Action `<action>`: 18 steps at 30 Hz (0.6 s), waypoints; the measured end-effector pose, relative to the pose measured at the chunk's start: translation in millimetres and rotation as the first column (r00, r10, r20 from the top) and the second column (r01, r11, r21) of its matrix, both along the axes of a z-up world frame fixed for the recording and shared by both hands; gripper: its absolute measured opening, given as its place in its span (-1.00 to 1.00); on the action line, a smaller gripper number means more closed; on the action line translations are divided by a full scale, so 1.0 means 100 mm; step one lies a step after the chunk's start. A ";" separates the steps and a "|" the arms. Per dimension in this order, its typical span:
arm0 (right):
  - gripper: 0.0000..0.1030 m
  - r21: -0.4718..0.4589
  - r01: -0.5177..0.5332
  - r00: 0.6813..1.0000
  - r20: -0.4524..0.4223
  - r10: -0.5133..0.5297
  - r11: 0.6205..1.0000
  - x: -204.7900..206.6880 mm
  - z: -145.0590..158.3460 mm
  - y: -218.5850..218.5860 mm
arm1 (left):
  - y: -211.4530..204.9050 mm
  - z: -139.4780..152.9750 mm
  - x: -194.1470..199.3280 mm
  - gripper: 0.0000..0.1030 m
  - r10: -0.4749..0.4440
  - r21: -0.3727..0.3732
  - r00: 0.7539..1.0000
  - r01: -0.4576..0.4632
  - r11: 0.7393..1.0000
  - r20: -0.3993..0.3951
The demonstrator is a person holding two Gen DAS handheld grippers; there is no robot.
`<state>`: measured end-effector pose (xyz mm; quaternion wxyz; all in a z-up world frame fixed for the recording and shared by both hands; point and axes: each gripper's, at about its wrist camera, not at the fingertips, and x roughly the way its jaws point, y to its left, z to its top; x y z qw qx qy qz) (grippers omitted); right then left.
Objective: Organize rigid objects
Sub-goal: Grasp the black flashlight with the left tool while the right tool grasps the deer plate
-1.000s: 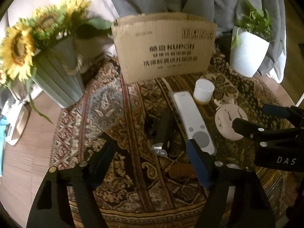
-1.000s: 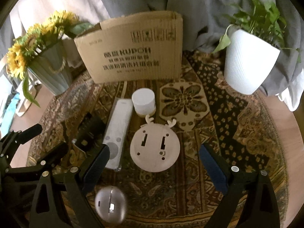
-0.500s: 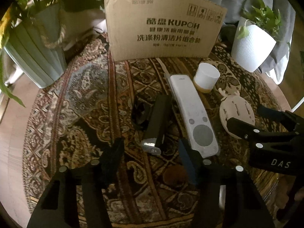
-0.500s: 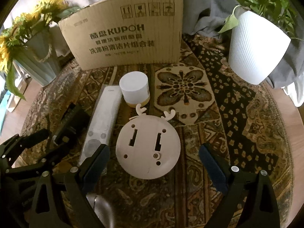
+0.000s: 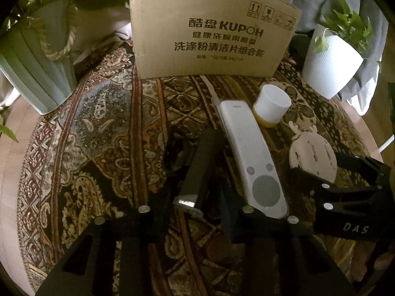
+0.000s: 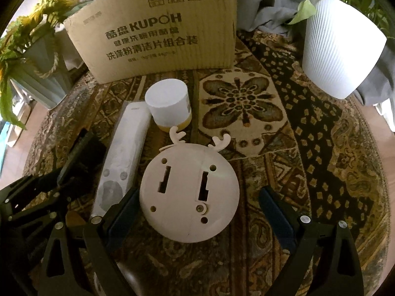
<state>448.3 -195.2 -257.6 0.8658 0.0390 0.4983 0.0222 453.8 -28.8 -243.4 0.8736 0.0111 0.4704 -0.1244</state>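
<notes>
A black bar-shaped device [image 5: 200, 167] lies on the patterned cloth, its silver end toward me. My left gripper [image 5: 195, 197] straddles that end with its jaws closing, the pads against its sides. A round beige disc with antlers [image 6: 188, 192] lies back-up between the wide jaws of my right gripper [image 6: 197, 207], which is open; its left pad is close to the rim and its right pad stands well apart. A white remote [image 5: 249, 157] and a white cylinder with a yellow base [image 6: 169, 103] lie between the two.
An upright cardboard box [image 5: 209, 32] blocks the back of the round table [image 5: 81, 128]. A white plant pot [image 6: 340, 49] stands at the back right and a grey-green sunflower pot [image 5: 32, 74] at the back left. The right gripper's fingers [image 5: 345, 197] are close beside the remote.
Both grippers sank toward the table and forward. The left jaws narrowed from wide open onto the black device. The right jaws kept their width and now flank the antlered disc.
</notes>
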 end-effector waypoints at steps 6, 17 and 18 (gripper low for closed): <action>0.55 -0.001 -0.028 0.999 0.019 0.028 1.000 -0.01 0.01 0.02 | 0.01 0.01 -0.02 -0.51 0.010 -0.037 1.000 -0.010 0.999 -0.008; 0.44 0.001 -0.045 0.998 0.046 0.045 0.999 -0.07 0.10 0.02 | 0.01 0.15 -0.14 -0.54 0.021 -0.041 0.999 -0.020 0.999 0.027; 0.44 0.001 -0.045 0.998 0.054 0.045 0.999 -0.08 0.12 0.02 | 0.01 0.17 -0.15 -0.54 0.022 -0.042 0.999 -0.020 0.999 0.034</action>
